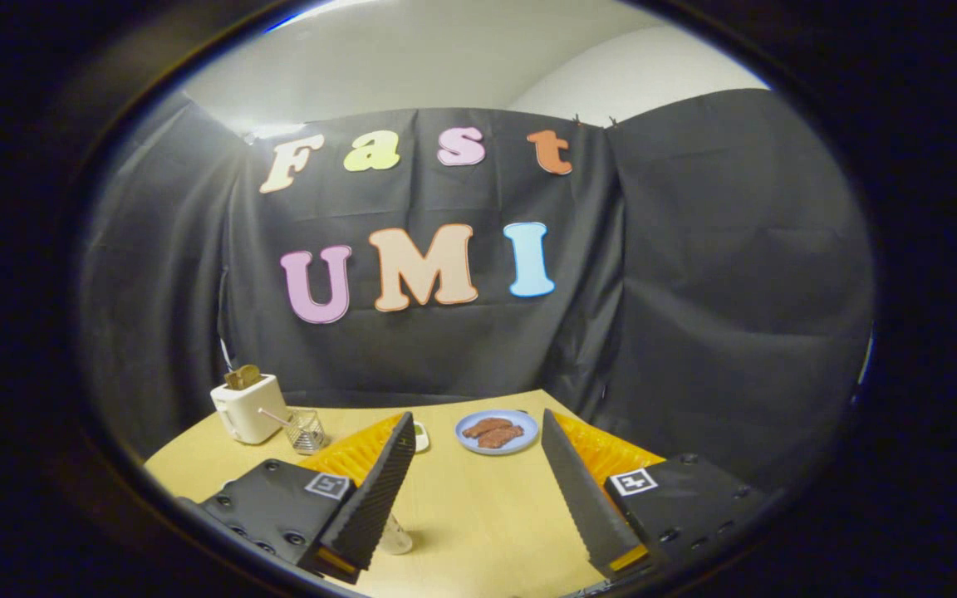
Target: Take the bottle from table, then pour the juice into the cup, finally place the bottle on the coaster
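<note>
wooden table bears toaster; wire basket; plate

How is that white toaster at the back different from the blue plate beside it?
The white boxy toaster stands tall with toast poking out of its top slot; the flat round light-blue plate lies low with brown food pieces on it. The toaster sits beyond the left finger of the open tongs, next to a small wire basket; the plate sits just beyond the fingers, between them. Both rest on the pale wooden table and hold food.
</note>
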